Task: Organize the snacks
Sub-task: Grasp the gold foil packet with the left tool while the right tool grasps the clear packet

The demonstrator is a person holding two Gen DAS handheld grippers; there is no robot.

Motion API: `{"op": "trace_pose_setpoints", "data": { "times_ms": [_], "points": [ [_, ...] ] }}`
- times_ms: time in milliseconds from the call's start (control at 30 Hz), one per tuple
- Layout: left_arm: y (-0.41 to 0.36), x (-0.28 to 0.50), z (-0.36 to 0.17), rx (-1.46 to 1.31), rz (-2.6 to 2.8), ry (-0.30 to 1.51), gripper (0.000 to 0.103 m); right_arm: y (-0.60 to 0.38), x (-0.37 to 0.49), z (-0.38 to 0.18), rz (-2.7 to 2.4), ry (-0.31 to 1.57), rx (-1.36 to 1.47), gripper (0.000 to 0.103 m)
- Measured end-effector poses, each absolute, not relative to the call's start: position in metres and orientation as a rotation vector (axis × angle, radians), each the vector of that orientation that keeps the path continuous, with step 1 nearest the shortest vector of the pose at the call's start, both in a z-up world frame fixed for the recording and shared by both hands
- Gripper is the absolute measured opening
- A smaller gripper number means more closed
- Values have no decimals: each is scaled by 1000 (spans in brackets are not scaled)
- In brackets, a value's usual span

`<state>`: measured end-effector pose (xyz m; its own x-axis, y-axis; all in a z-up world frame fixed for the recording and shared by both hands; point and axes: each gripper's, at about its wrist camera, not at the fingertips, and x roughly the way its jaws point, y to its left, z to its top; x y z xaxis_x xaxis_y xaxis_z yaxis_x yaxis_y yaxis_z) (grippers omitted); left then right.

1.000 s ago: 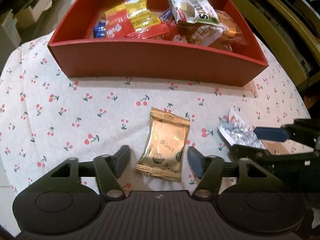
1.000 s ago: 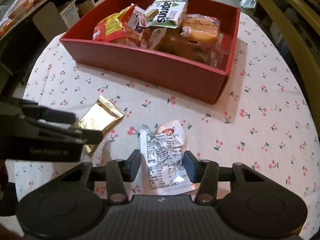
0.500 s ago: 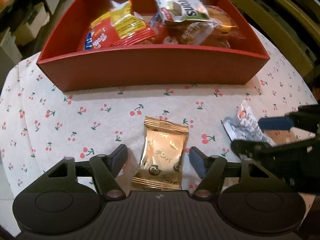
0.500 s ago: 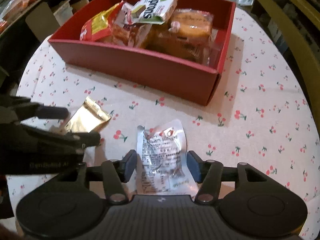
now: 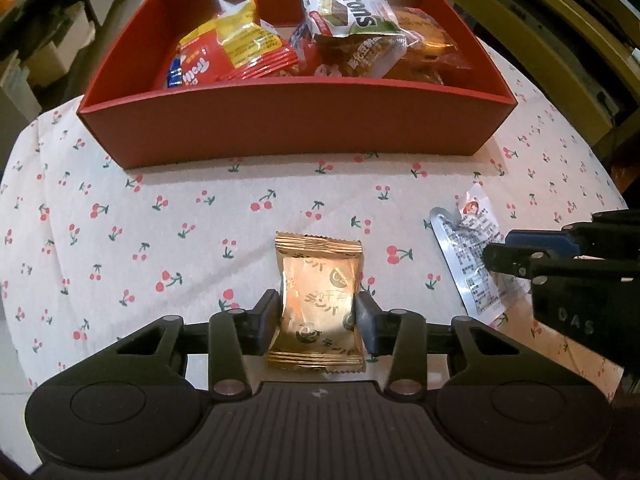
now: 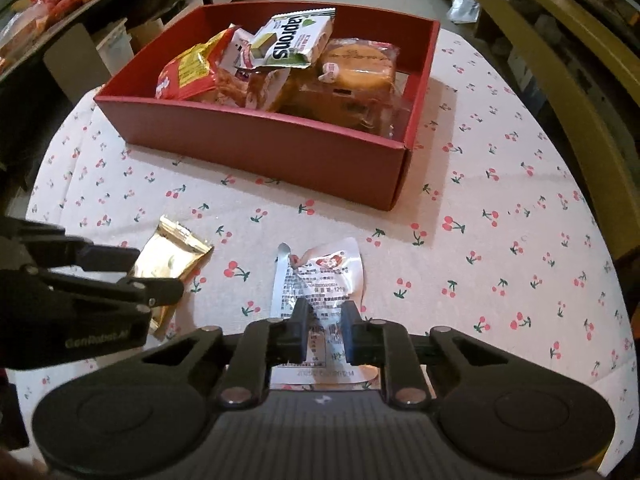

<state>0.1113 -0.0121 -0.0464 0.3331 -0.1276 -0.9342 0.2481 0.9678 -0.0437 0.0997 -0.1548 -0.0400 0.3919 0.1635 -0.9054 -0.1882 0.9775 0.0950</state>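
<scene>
A gold snack packet (image 5: 318, 280) lies on the cherry-print tablecloth in front of the red box (image 5: 296, 120). My left gripper (image 5: 316, 314) straddles its lower half, jaws closing, both pads pressed on its sides. To its right lies a crumpled white and silver packet (image 6: 320, 276). My right gripper (image 6: 326, 322) is shut on that packet's near part, pinching the wrapper between its pads. Each gripper also shows at the edge of the other's view, the left gripper (image 6: 156, 274) over the gold packet (image 6: 172, 252) and the right gripper (image 5: 500, 248) over the white packet (image 5: 468, 240).
The red box (image 6: 260, 148) holds several snacks, among them a green and white wafer pack (image 6: 292, 40), red and yellow bags (image 5: 236, 52) and wrapped cakes (image 6: 356, 64). Shelves and boxes stand beyond the round table's edge.
Both grippers have closed from open around their packets onto them. The gold packet now sits straight between the left fingers; the white packet has bunched between the right fingers.
</scene>
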Motion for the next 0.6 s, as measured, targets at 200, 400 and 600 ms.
{"op": "trace_pose_setpoints", "data": {
  "times_ms": [200, 400, 600],
  "points": [
    [-13, 112, -47, 103, -249, 1205, 48, -165, 102, -36, 222, 1140, 20, 26],
    [-11, 113, -43, 89, -262, 1202, 47, -169, 105, -34, 227, 1133, 52, 26],
    [-9, 115, -46, 80, -259, 1213, 48, -169, 110, -36, 228, 1158, 86, 67]
  ]
}}
